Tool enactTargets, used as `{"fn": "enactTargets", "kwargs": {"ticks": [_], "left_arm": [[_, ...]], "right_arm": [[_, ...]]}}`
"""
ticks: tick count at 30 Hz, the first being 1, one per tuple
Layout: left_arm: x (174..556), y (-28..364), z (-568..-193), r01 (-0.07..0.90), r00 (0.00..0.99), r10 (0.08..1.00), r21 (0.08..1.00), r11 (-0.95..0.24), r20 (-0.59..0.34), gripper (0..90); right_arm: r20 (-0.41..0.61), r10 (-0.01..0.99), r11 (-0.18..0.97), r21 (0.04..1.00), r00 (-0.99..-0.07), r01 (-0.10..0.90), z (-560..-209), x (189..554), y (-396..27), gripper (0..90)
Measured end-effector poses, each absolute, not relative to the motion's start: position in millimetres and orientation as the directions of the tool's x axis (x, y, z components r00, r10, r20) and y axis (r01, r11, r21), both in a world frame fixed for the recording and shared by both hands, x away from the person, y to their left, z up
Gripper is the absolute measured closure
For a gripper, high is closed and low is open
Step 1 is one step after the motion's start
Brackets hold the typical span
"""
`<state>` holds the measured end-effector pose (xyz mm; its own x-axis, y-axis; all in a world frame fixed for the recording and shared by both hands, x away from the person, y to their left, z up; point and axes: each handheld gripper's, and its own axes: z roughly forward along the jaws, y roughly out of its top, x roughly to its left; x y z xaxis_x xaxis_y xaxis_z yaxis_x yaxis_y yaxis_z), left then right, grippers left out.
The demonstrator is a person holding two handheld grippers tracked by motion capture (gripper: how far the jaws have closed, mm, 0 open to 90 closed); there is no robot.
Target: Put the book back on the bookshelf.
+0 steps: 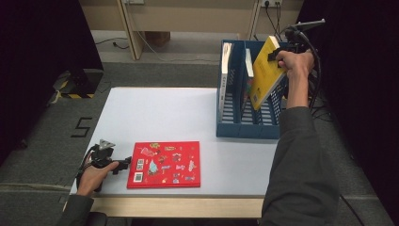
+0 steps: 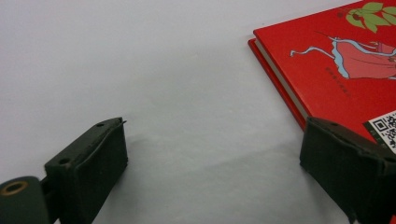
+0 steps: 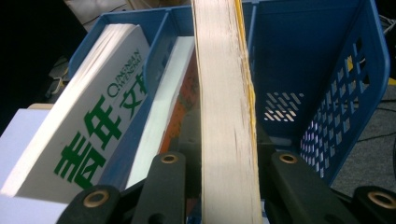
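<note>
Nearest the high camera, the left gripper point(image 1: 123, 164) rests by the table's near left corner, just beside the left edge of the flat red hardcover picture book point(image 1: 164, 164). In the left gripper view its black jaws stand wide apart and released, 1 on bare white tabletop point(image 2: 140, 70), the other at the book's near corner, clamping nothing.

Step in hand: shelving. The right gripper point(image 1: 277, 55) is clenched on the yellow paperback book point(image 1: 265, 70), which hangs tilted over the blue slotted plastic crate point(image 1: 244, 128) at the table's far right corner, lower corner already inside the rightmost compartment. The right gripper view shows the cream page block point(image 3: 224, 116) pinched between the jaws, with that compartment's bare floor beneath.

Occupancy: 1 white paperback with green lettering point(image 3: 88, 140) in the left compartment; 1 thin white-edged book point(image 3: 163, 121) in the middle.

Judgement: the next move calls for righting the paperback to vertical, lowering it clear of the divider, then letting go. The red book awaits collection.

Materials: the crate is rigid moulded plastic with perforated walls; the paperback's pages are matt and slightly rough-cut; the red cover is glossy, stiff-boarded, printed with small figures and QR codes; the tabletop is smooth and matt.
</note>
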<state>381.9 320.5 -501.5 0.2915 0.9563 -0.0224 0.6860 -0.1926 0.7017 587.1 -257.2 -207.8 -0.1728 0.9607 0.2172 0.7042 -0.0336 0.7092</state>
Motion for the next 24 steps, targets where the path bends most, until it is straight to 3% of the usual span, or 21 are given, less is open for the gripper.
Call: {"fn": "enactTargets", "kwargs": {"ticks": [24], "left_arm": [[381.6,320.6,-501.7,0.685,0.293,0.956,0.702,-0.194,-0.022,6.5]], "right_arm": [[0.216,0.968,-0.057,0.682,-0.126,0.729,-245.2,617.5,-243.5,74.7]]}}
